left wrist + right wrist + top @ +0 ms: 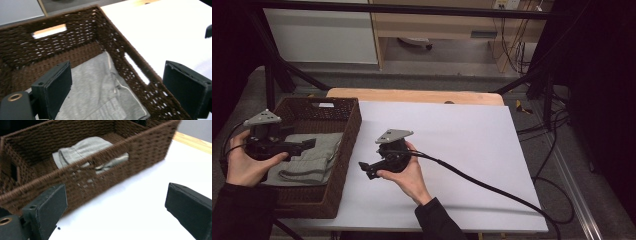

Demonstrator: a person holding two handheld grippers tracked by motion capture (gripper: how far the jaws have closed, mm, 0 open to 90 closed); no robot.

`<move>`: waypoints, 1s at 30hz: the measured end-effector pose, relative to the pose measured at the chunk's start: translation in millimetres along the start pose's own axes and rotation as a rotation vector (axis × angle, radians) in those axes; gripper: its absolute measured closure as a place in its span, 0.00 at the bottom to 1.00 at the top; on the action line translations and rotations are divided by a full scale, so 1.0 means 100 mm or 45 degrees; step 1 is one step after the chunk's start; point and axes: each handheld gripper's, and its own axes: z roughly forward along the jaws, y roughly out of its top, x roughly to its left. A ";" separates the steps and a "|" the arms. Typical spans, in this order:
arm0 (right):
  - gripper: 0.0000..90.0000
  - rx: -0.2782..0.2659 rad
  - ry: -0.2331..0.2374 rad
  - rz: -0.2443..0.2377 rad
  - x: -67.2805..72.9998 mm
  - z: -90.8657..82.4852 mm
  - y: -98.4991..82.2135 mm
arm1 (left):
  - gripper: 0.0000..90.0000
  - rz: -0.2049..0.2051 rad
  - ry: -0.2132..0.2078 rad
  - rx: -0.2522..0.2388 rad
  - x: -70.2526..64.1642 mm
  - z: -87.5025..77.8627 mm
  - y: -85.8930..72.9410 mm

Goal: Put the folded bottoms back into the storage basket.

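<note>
Woven brown basket [343, 150] wall between both grippers, folded grey cloth [309, 157] inside, seemingly untouched, all fingers released, empty.

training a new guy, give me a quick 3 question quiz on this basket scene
1. True or false: the grey cloth lies folded inside the brown basket.
2. Which gripper is over the white sheet: a) left gripper b) right gripper?
3. Fill in: both grippers' jaws are ____ and hold nothing.

Key: 1 true. 2 b. 3 open.
</note>
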 end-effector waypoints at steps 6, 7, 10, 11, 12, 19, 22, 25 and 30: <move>0.05 0.013 -0.022 0.021 -0.15 -0.19 -0.11 | 0.09 0.033 -0.017 0.007 -0.16 0.08 0.01; 0.05 0.019 -0.024 0.023 -0.18 -0.22 -0.13 | 0.09 0.039 -0.014 0.003 -0.18 0.08 0.01; 0.04 0.016 -0.029 0.031 -0.25 -0.32 -0.17 | 0.10 0.037 -0.035 -0.005 -0.25 0.12 -0.01; 0.04 0.014 -0.030 0.033 -0.28 -0.35 -0.19 | 0.10 0.041 -0.037 -0.001 -0.27 0.14 -0.02; 0.04 0.013 -0.032 0.034 -0.30 -0.38 -0.20 | 0.09 0.044 -0.042 0.003 -0.29 0.16 -0.03; 0.04 0.005 -0.060 0.056 -0.46 -0.60 -0.32 | 0.09 0.067 -0.076 -0.001 -0.45 0.27 -0.07; 0.03 0.004 -0.075 0.060 -0.52 -0.69 -0.37 | 0.09 0.084 -0.096 0.000 -0.52 0.31 -0.09; 0.03 0.014 -0.079 0.066 -0.59 -0.77 -0.42 | 0.09 0.099 -0.098 0.007 -0.58 0.34 -0.10; 0.02 0.022 -0.096 0.080 -0.70 -0.89 -0.53 | 0.09 0.099 -0.117 -0.002 -0.65 0.38 -0.14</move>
